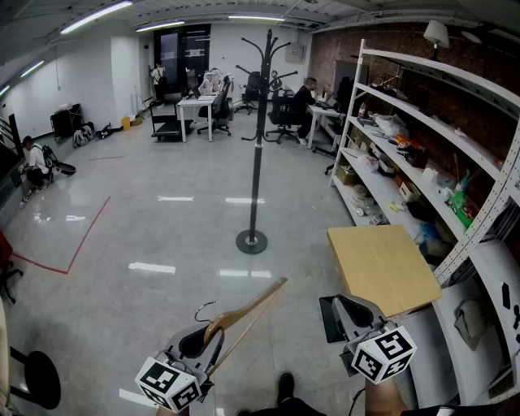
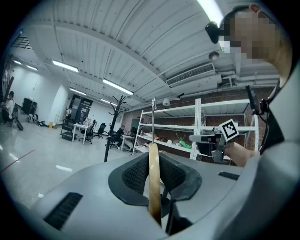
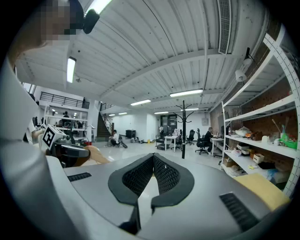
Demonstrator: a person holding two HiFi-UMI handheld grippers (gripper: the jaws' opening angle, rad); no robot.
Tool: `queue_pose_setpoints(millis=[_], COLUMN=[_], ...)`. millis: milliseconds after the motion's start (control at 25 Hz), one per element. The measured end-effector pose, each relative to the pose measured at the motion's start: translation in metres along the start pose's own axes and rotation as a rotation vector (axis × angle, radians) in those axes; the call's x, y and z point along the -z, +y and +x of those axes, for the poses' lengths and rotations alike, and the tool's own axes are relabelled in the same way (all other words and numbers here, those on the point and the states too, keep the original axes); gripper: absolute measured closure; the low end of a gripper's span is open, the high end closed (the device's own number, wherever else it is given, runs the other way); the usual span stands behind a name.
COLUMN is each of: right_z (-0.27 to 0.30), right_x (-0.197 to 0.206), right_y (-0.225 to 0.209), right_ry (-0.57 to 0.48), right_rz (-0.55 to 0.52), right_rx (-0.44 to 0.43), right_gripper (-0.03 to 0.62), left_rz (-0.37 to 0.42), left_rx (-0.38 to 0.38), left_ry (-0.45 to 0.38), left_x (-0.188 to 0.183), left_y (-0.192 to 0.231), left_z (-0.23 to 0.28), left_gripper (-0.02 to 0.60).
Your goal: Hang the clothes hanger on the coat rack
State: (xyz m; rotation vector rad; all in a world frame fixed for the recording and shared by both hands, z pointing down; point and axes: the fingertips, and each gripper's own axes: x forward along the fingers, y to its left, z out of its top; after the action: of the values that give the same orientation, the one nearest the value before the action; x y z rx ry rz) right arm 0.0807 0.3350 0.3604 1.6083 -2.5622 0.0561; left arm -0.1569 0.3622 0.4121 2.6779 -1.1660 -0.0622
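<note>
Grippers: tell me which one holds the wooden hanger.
The left gripper, at the head view's left: its jaws are shut on the wooden hanger. The right gripper has nothing between its jaws.

On my feed a glossy grey floor [image 1: 162, 227] runs out toward 12 o'clock, with a red tape line [image 1: 85, 236] angling across it at 10 o'clock. At 3 o'clock a white shelving unit [image 1: 422, 122], crowded with clutter, stands against a brick wall [image 1: 333, 49]. A light wooden table [image 1: 382, 268] sits just beside its lower shelves at 4 o'clock. Far off at 12 I see a white table [image 1: 195, 104] with office chairs [image 1: 221, 110] and a seated person [image 1: 305, 101] near them. Another person [image 1: 34, 162] sits low at 9 o'clock. A black round stool [image 1: 36, 379] is at 8 o'clock, and strip lights [image 1: 96, 16] run overhead.
</note>
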Motion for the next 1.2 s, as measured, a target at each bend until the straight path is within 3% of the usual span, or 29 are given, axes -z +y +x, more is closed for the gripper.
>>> queue_pose_setpoints(millis=[240,600,800,1200], right_z=[0.043,0.117,0.154,0.231], right_x=[-0.004,-0.030,-0.035,-0.022], right_y=[-0.033,-0.119,-0.151,-0.200], right_ry=[-0.018,-0.092,-0.095,-0.051], right_rz=[0.003,0.039,0.028,0.038], right_rx=[-0.036,-0.080,-0.118,-0.096], right_gripper=[0.588,0.588,0.588,0.588], left_rz=[0.008,0.035,0.029,0.020], left_rx=[-0.033,-0.041,-0.051,-0.053], left_ry=[0.027,0.018,0.011,0.042], left_x=[-0.003,-0.047,-0.054,-0.053], left_y=[0.026,0.050,0.061,0.115], left_z=[0.049,0.149,0.193,0.261], left_gripper=[0.529,0.529,0.529,0.529])
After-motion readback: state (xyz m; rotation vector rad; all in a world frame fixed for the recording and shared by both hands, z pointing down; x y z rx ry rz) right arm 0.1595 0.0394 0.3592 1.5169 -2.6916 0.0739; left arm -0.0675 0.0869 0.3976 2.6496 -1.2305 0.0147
